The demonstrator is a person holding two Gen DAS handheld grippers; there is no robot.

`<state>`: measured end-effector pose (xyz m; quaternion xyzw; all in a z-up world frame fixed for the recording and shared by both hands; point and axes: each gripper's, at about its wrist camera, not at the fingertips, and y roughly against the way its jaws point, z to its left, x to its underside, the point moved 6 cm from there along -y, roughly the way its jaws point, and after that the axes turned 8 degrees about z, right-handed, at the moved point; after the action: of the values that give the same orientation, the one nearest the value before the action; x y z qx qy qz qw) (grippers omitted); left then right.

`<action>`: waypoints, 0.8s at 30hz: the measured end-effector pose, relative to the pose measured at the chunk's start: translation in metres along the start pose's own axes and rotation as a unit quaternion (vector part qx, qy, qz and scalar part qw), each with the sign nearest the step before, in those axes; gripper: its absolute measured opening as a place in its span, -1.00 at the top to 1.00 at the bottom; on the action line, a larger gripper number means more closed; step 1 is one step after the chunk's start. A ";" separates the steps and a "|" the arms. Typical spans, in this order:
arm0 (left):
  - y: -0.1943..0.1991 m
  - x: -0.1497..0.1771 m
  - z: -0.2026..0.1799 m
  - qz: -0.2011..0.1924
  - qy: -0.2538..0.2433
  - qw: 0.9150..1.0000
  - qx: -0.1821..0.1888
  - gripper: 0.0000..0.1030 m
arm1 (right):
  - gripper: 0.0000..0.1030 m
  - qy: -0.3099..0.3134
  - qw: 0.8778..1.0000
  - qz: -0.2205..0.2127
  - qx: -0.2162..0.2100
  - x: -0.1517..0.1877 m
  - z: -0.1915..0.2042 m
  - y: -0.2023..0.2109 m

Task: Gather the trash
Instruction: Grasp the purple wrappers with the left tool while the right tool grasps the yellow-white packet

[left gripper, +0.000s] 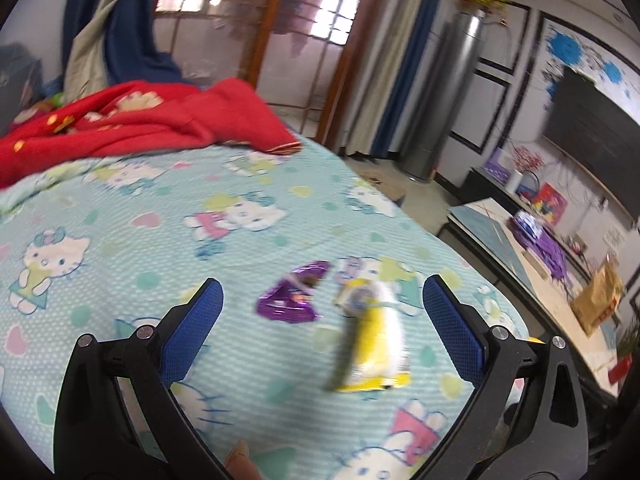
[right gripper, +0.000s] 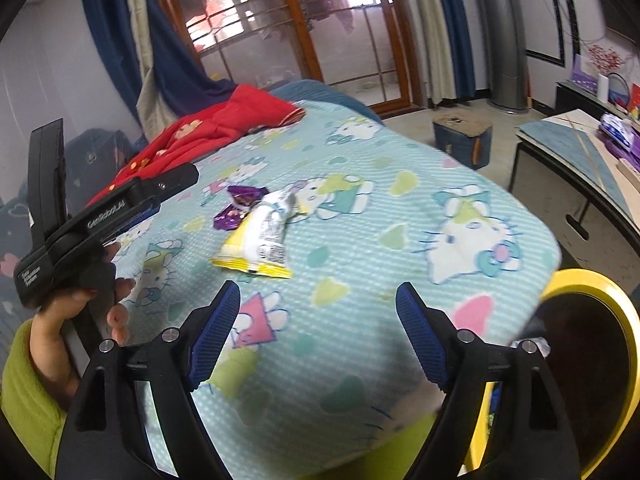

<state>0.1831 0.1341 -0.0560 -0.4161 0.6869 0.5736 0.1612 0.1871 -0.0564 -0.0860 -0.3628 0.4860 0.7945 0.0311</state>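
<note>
A yellow and white snack wrapper (left gripper: 374,340) lies on the Hello Kitty bedspread (left gripper: 140,208). A purple foil wrapper (left gripper: 294,298) lies just left of it. My left gripper (left gripper: 322,312) is open and empty, hovering above both wrappers, which lie between its blue pads. In the right wrist view the yellow wrapper (right gripper: 258,240) and purple wrapper (right gripper: 236,206) lie ahead of my right gripper (right gripper: 318,316), which is open and empty above the bedspread (right gripper: 400,208). The left gripper (right gripper: 120,204) shows there at the left, held by a hand.
A yellow-rimmed bin (right gripper: 592,344) stands at the bed's right edge. A red blanket (left gripper: 140,120) lies at the far end of the bed. A low table (left gripper: 520,256) with clutter stands to the right. A blue box (right gripper: 462,136) sits on the floor.
</note>
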 end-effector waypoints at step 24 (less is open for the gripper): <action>-0.060 0.016 0.059 0.091 0.134 0.981 0.110 0.35 | -0.60 -0.033 0.994 0.078 -0.064 -0.034 0.032 -0.096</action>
<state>0.2035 0.1827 -0.1231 -0.4048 0.7960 0.4461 0.0600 0.2331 0.0293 -0.1294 -0.2990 0.4597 0.8353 -0.0381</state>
